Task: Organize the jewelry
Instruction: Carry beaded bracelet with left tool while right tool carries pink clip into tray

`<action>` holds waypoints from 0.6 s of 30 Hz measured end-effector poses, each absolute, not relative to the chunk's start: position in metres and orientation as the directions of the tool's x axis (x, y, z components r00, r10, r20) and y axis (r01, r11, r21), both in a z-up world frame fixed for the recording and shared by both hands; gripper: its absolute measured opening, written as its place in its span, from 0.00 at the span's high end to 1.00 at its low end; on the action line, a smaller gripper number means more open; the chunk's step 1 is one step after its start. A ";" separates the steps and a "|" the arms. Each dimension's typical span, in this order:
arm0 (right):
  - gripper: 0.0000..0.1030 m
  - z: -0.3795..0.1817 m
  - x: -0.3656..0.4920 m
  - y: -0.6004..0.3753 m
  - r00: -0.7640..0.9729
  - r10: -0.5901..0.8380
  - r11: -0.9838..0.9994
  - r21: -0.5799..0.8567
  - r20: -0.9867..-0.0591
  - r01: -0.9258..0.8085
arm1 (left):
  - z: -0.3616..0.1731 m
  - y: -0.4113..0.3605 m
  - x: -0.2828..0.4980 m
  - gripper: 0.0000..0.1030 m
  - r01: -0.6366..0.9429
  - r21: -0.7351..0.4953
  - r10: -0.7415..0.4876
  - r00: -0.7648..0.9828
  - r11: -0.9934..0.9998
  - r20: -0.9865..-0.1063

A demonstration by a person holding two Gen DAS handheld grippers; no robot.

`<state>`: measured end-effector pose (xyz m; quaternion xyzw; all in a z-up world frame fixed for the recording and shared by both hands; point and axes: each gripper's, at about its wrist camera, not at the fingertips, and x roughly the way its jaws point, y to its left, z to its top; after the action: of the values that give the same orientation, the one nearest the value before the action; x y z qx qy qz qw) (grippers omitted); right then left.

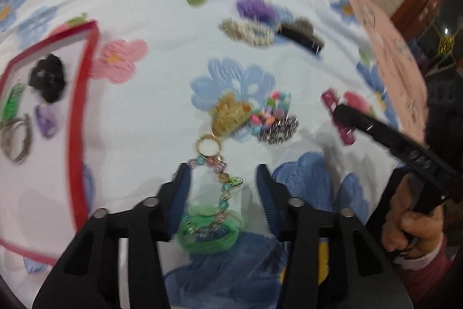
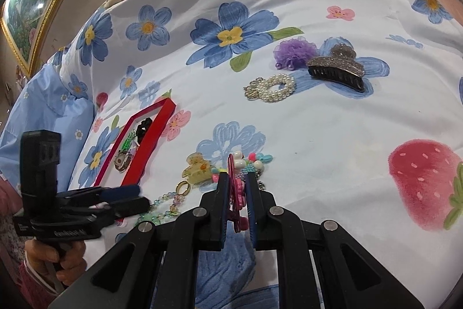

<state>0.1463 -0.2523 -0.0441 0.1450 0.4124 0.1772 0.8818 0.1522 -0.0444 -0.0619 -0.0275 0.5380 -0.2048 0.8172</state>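
Left gripper (image 1: 222,178): jaws partly apart, straddling a beaded chain (image 1: 221,178) with a gold ring (image 1: 209,146) at its far end and a green coil (image 1: 207,233) at the near end. The pads do not appear to press on the chain, which lies on the flowered bedspread (image 1: 162,106); motion blur leaves actual contact uncertain. The chain's long axis runs nearly straight ahead of the gripper, parallel to its fingers, so a closing grip would probably catch it across its width.

Right gripper (image 2: 237,193): closed on a pink hair clip (image 2: 235,194), held edge-on between the pads with its tip projecting beyond the fingertips.

Just ahead of both grippers lies a small heap: a yellow claw clip (image 2: 198,170), a multicoloured bead cluster (image 2: 254,160) and a silvery chain piece (image 1: 277,131). Well beyond it lie a pearl bracelet (image 2: 272,87), a purple pom-pom tie (image 2: 293,51) and a rhinestone claw clip (image 2: 337,70).

The red-rimmed tray (image 1: 78,118) sits ahead and to the left of the left gripper, which is the nearer of the two. It holds a black piece (image 1: 47,77), a green item (image 1: 11,103), a purple item (image 1: 46,120) and metal bangles (image 1: 17,139). Several items are not yet in the tray, so the task looks partly done.
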 end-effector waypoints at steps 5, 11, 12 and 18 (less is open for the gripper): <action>0.89 -0.046 0.147 -0.257 0.593 0.432 0.894 0.409 -0.680 -0.183 | -0.083 -0.059 0.153 0.87 0.343 -0.210 -0.320 0.305 0.916 -0.897; 0.89 -0.046 0.149 -0.252 0.588 0.443 0.889 0.414 -0.676 -0.195 | -0.058 -0.032 0.147 0.89 0.305 -0.257 -0.369 0.401 0.917 -0.839; 0.89 -0.045 0.149 -0.250 0.587 0.446 0.888 0.414 -0.676 -0.198 | -0.054 -0.027 0.147 0.89 0.299 -0.265 -0.375 0.412 0.917 -0.831; 0.89 -0.038 0.151 -0.226 0.570 0.480 0.874 0.421 -0.667 -0.243 | -0.032 0.022 0.144 0.89 0.220 -0.401 -0.457 0.471 0.889 -0.754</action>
<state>0.1512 -0.2261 -0.0385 0.1424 0.4151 0.2067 0.8745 0.1436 0.0217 -0.0321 -0.1251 0.4738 -0.1993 0.8486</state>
